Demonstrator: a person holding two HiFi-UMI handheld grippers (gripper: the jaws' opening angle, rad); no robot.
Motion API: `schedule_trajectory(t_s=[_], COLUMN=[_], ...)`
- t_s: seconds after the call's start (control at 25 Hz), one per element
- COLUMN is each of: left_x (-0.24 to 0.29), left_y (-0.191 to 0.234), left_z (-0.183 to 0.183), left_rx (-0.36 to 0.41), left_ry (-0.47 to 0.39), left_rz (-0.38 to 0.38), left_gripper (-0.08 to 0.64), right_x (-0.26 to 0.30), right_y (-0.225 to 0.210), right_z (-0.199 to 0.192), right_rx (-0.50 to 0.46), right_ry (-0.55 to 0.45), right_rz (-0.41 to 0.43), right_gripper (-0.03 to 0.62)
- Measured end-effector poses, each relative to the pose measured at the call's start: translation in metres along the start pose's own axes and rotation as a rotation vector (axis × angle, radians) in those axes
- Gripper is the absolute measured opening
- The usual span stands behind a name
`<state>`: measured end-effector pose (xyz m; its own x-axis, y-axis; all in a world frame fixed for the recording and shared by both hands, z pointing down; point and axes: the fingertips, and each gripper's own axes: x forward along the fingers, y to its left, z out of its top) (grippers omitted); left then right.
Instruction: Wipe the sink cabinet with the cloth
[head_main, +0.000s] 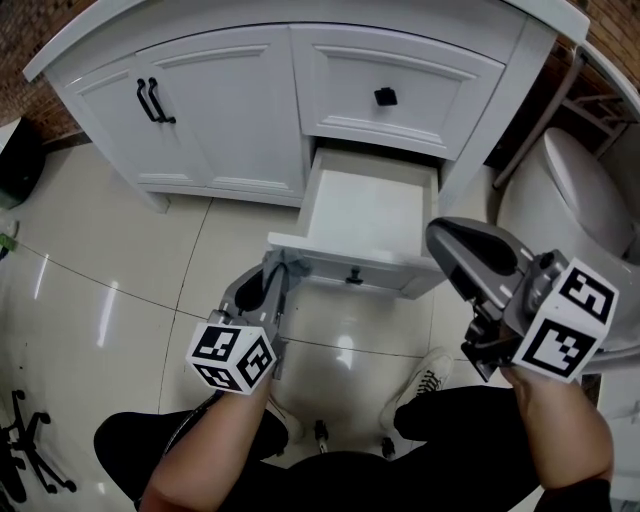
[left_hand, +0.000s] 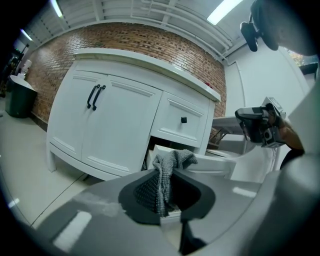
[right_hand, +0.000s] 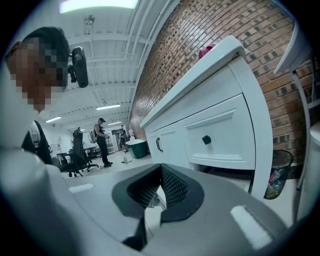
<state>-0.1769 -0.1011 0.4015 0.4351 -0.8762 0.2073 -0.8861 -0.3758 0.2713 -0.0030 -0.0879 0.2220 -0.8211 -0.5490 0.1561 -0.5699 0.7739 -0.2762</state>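
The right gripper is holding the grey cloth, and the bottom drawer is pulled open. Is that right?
Not quite. The left gripper holds the cloth, not the right one. The left gripper view shows the cloth pinched there, while the right gripper has nothing in it in its own view. The bottom drawer is pulled open, as you said.

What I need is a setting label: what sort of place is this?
Probably a mock bathroom inside an office or workshop hall: a white sink cabinet against a brick wall, what looks like a toilet beside it, office chairs beyond.
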Motion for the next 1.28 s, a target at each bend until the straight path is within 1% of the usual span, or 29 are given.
schedule_trajectory(t_s=[0.08,0.16,0.2,0.28,0.4,0.48,0.52,0.68,0.84,0.92,1.04,1.16,1.28], left_x=[-0.002,-0.003,-0.002,0.0,0.009,0.019,0.025,0.055,0.077,0.085,0.09,0.09,0.089], left_y=[-0.018,-0.052,-0.072,-0.112,-0.163,-0.187,-0.194,-0.21,-0.223,-0.228,-0.227,-0.22,-0.209], left_z=[-0.004,-0.004,-0.003,0.001,0.009,0.015,0.019,0.031,0.033,0.033,0.03,0.025,0.023], left_rx=[0.058,0.122,0.141,0.152,0.167,0.178,0.17,0.106,0.094,0.104,0.14,0.164,0.174], left_ry=[0.004,-0.007,-0.014,-0.019,-0.013,-0.008,-0.005,0.032,0.073,0.086,0.109,0.135,0.143], left_rz=[-0.036,-0.114,-0.161,-0.251,-0.368,-0.418,-0.432,-0.46,-0.473,-0.479,-0.466,-0.448,-0.424], left_gripper=[0.041,0.041,0.041,0.041,0.04,0.04,0.04,0.04,0.04,0.04,0.04,0.04,0.04], right_x=[-0.005,-0.012,-0.016,-0.024,-0.035,-0.041,-0.044,-0.054,-0.06,-0.059,-0.056,-0.053,-0.046], right_y=[-0.003,-0.008,-0.011,-0.017,-0.022,-0.025,-0.027,-0.039,-0.048,-0.049,-0.048,-0.048,-0.049], right_z=[0.001,0.001,0.002,0.006,0.014,0.017,0.018,0.02,0.02,0.021,0.021,0.019,0.014], right_rx=[-0.002,0.003,0.008,0.02,0.032,0.036,0.039,0.059,0.084,0.093,0.087,0.078,0.077], right_ry=[-0.007,-0.017,-0.025,-0.044,-0.08,-0.099,-0.107,-0.13,-0.142,-0.143,-0.139,-0.123,-0.101], right_rz=[-0.006,-0.017,-0.024,-0.038,-0.055,-0.065,-0.071,-0.102,-0.12,-0.118,-0.11,-0.102,-0.092], right_gripper=[0.006,0.006,0.006,0.006,0.006,0.006,0.006,0.006,0.006,0.006,0.006,0.006,0.006])
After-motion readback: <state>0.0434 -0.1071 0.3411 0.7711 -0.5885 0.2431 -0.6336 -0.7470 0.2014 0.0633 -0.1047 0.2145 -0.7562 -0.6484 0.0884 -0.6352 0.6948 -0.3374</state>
